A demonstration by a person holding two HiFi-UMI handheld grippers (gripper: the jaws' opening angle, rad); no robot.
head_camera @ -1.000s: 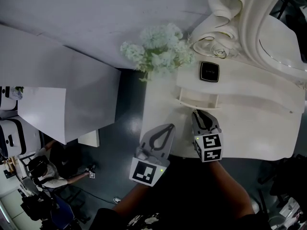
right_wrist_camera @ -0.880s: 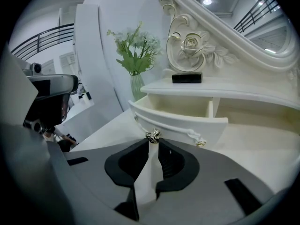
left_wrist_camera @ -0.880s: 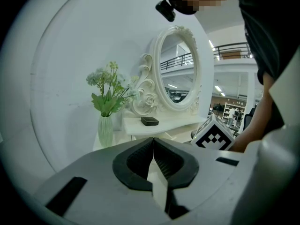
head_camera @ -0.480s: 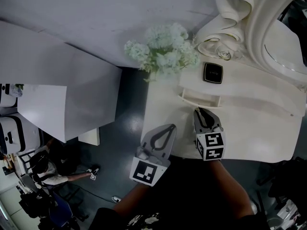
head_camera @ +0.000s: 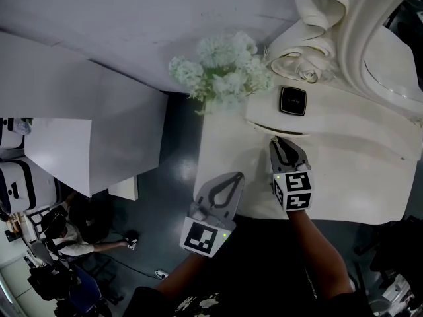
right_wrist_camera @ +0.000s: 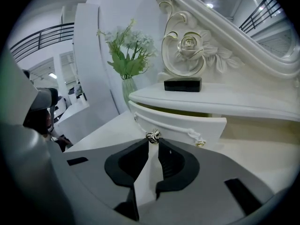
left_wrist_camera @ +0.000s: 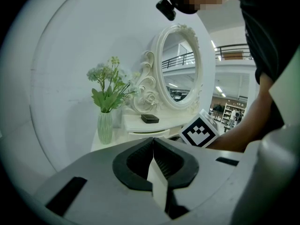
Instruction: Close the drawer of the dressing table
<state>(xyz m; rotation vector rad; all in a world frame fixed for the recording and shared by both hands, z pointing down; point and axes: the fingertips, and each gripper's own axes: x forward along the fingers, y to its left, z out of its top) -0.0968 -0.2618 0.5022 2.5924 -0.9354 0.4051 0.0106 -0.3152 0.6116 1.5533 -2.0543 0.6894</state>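
The white dressing table (head_camera: 357, 177) fills the right of the head view. Its small drawer (right_wrist_camera: 180, 121) sits under the upper shelf and still sticks out a little, with a dark slit above its front. In the head view the drawer (head_camera: 277, 131) shows only as a thin edge. My right gripper (right_wrist_camera: 153, 142) is shut on the left metal knob (right_wrist_camera: 153, 135) of the drawer front; a second knob (right_wrist_camera: 200, 143) lies to its right. My left gripper (head_camera: 236, 176) hovers shut and empty over the table's left front part, apart from the drawer.
A black box (head_camera: 290, 100) lies on the upper shelf beside a carved rose ornament (right_wrist_camera: 187, 46) and the oval mirror (left_wrist_camera: 180, 69). A vase of pale flowers (head_camera: 221, 71) stands at the table's back left corner. White panels (head_camera: 86, 131) stand to the left over dark floor.
My right gripper has moved toward the back of the table with the knob, and the drawer has slid further in under the shelf. The left gripper has stayed put.
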